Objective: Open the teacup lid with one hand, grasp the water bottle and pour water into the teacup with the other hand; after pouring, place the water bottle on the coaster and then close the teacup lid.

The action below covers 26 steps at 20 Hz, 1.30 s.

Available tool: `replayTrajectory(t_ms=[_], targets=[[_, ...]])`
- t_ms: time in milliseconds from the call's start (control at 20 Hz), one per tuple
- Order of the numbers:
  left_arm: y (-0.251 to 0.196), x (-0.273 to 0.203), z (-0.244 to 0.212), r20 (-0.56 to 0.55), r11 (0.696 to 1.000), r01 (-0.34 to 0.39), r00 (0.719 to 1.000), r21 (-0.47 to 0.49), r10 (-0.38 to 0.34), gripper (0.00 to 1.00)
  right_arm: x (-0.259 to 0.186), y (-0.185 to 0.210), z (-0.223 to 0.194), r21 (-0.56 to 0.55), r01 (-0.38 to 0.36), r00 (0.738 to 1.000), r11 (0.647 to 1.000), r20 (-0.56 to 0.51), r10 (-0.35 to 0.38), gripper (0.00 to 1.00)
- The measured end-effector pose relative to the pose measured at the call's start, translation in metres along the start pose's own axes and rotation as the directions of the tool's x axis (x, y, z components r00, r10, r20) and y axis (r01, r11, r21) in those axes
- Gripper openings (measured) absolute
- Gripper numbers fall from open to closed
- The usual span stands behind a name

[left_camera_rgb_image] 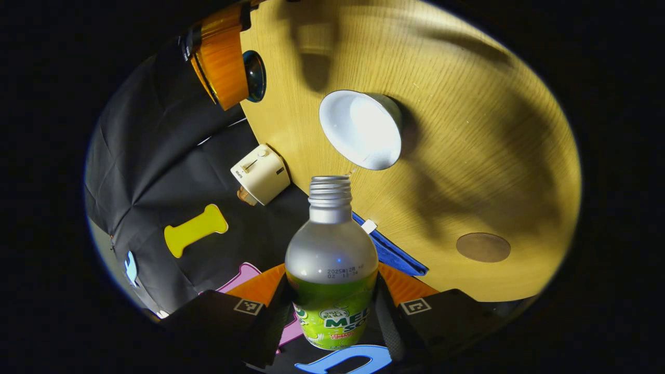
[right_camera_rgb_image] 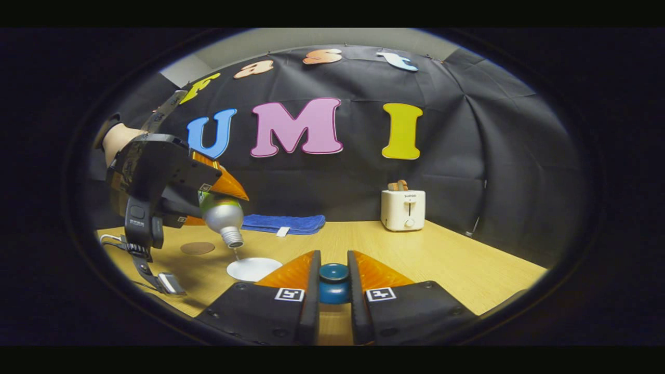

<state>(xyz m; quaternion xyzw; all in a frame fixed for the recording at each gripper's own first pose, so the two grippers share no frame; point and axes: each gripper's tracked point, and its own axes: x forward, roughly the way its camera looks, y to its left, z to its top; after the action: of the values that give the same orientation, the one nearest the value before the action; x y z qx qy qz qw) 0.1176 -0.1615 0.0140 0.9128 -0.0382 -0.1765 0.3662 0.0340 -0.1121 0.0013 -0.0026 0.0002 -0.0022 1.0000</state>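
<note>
in the left gripper view the left gripper [left_camera_rgb_image: 332,306] sits at 6 o'clock with both fingers pressed on the green-labelled water bottle [left_camera_rgb_image: 331,270], one finger on each side of the label. the bottle has no cap and its threaded mouth points toward the open teacup [left_camera_rgb_image: 363,130], which lies just past the mouth toward 12 o'clock, its white inside facing the camera. a thin thread of water shows at the bottle's mouth, close to the cup's rim. the round brown coaster [left_camera_rgb_image: 483,247] lies bare on the wooden table [left_camera_rgb_image: 467,130] at 4 o'clock, well apart from the cup. a cream toaster [left_camera_rgb_image: 261,174] stands at 10 o'clock near the table's edge, and a blue cloth [left_camera_rgb_image: 395,254] lies just right of the bottle.

at 11 o'clock in this view the right gripper [left_camera_rgb_image: 244,78] holds the dark blue teacup lid [left_camera_rgb_image: 255,76].

in the right gripper view the right gripper [right_camera_rgb_image: 333,283] sits at 6 o'clock, narrow, both fingers clamped on the lid's knob [right_camera_rgb_image: 333,283], lifted clear of the table [right_camera_rgb_image: 467,265]. at 9 o'clock the left gripper [right_camera_rgb_image: 218,200] tips the bottle [right_camera_rgb_image: 223,215] mouth down over the teacup [right_camera_rgb_image: 253,268], water [right_camera_rgb_image: 236,253] falling between them. the coaster [right_camera_rgb_image: 197,248] lies left of the cup, the cloth [right_camera_rgb_image: 283,223] behind it, the toaster [right_camera_rgb_image: 403,209] toward 1 o'clock.
</note>
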Motion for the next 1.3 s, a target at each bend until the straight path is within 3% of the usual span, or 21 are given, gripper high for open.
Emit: replayTrajectory(t_ms=[150,200,250,600,650,700,850,950,1150,1200,1300], targets=[[-0.002,0.0,0.002,0.004,1.0,-0.001,1.0,0.002,0.001,0.81,0.0,0.0,0.0,0.0,0.0,1.0,1.0,0.0,0.0,0.29],[-0.001,0.0,0.003,0.006,1.0,-0.002,1.0,0.001,0.002,0.81,0.0,0.0,0.001,0.0,0.0,1.0,1.0,0.0,0.0,0.24],[-0.002,-0.001,0.004,0.007,1.0,-0.003,1.0,-0.001,0.003,0.81,0.0,-0.001,0.0,0.0,-0.001,1.0,1.0,0.0,0.001,0.28],[-0.007,-0.003,0.007,0.02,0.999,-0.012,1.0,-0.045,0.012,0.81,0.0,-0.001,0.001,0.0,-0.001,1.0,1.0,0.0,0.001,0.29],[-0.008,-0.004,0.009,0.024,0.999,-0.014,1.0,-0.048,0.015,0.81,0.0,-0.001,0.0,0.0,-0.001,1.0,1.0,0.0,0.001,0.24],[-0.008,-0.005,0.01,0.028,0.999,-0.017,0.999,-0.052,0.019,0.81,0.0,-0.001,0.0,0.0,-0.001,1.0,1.0,0.0,0.001,0.28],[-0.01,-0.006,0.012,0.035,0.996,-0.029,0.999,-0.086,0.032,0.8,0.0,-0.001,0.001,0.0,-0.001,1.0,1.0,0.0,0.001,0.25],[-0.009,-0.007,0.011,0.034,0.988,-0.046,0.998,-0.144,0.051,0.8,0.0,-0.001,0.001,0.0,-0.002,1.0,1.0,0.0,0.002,0.29],[-0.014,-0.013,0.013,0.034,0.948,-0.096,0.993,-0.304,0.111,0.8,0.0,-0.001,0.001,0.0,-0.002,1.0,1.0,0.0,0.002,0.24],[-0.016,-0.016,0.013,0.032,0.926,-0.114,0.991,-0.361,0.134,0.8,0.0,-0.001,0.001,0.0,-0.002,1.0,1.0,0.0,0.002,0.24],[-0.018,-0.034,0.01,0.015,0.85,-0.142,0.985,-0.507,0.173,0.8,0.0,-0.001,0.001,0.0,-0.002,1.0,1.0,0.0,0.002,0.28]])
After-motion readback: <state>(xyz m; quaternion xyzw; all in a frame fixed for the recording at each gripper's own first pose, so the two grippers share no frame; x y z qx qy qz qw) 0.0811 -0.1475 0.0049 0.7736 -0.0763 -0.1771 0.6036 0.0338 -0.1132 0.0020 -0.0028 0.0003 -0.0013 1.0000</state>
